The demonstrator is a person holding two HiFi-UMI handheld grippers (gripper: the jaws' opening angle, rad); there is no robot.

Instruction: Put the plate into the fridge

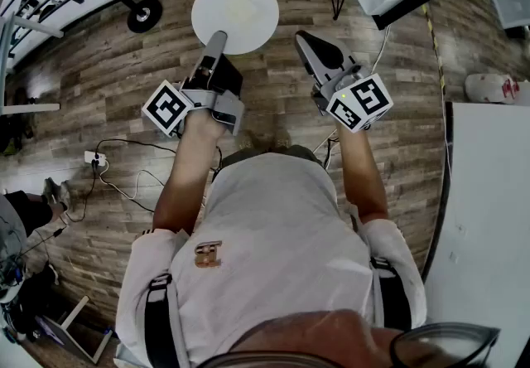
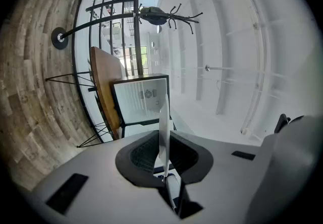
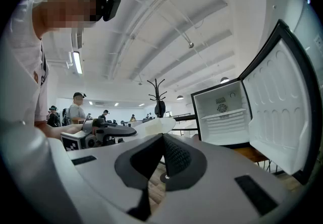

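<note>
As left gripper point(image 1: 219, 37) grips plate point(image 1: 240, 6), face up

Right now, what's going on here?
A person holds a gripper in each hand. The left gripper has its jaws shut on the rim of a white plate, held out above the wood floor. The right gripper is shut and empty. The fridge stands open ahead; the plate isn't in it yet.
</note>
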